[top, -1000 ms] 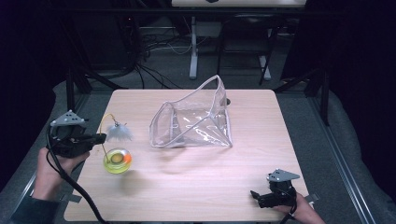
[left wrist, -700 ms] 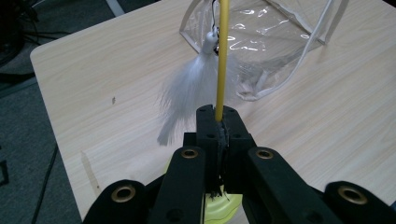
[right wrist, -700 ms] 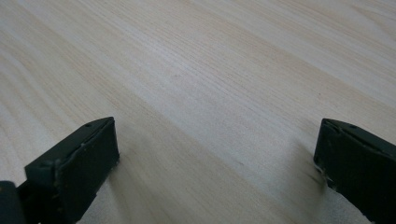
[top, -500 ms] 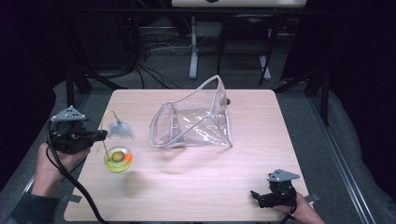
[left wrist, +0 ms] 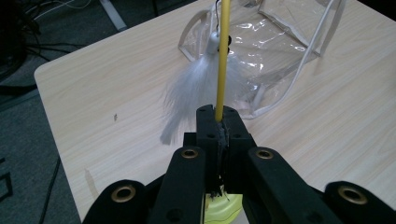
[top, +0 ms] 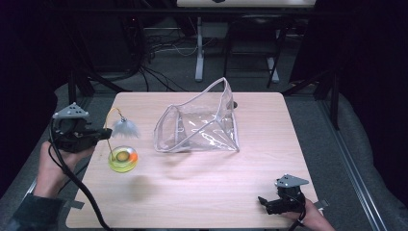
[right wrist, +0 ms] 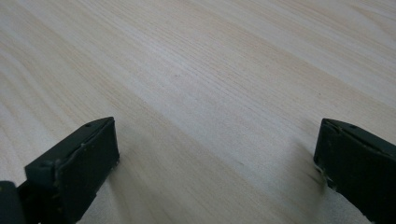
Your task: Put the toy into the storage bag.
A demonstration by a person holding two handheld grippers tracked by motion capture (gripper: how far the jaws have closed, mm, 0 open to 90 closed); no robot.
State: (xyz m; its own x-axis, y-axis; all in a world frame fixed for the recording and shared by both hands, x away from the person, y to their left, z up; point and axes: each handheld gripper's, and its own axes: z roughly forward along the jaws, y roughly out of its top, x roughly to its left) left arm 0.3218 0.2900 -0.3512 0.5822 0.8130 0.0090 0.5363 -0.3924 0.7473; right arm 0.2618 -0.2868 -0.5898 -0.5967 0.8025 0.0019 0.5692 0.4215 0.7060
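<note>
High view, left edge of the wooden surface (top: 202, 187): the left hand-held gripper (top: 102, 135) is clamping the thin yellow wand (left wrist: 222, 60) of a cat teaser toy, its jaws pressing together on the rod. A white feather tuft (top: 126, 129) is hanging from the wand's curved tip, just above the surface. The toy's round yellow-green base (top: 123, 159) is sitting just below the gripper's tip. A clear plastic pouch (top: 202, 125) is standing open near the middle, well right of the feather. The right hand-held gripper (top: 263, 201) is resting at the near right corner, its jaws standing wide apart over bare wood.
</note>
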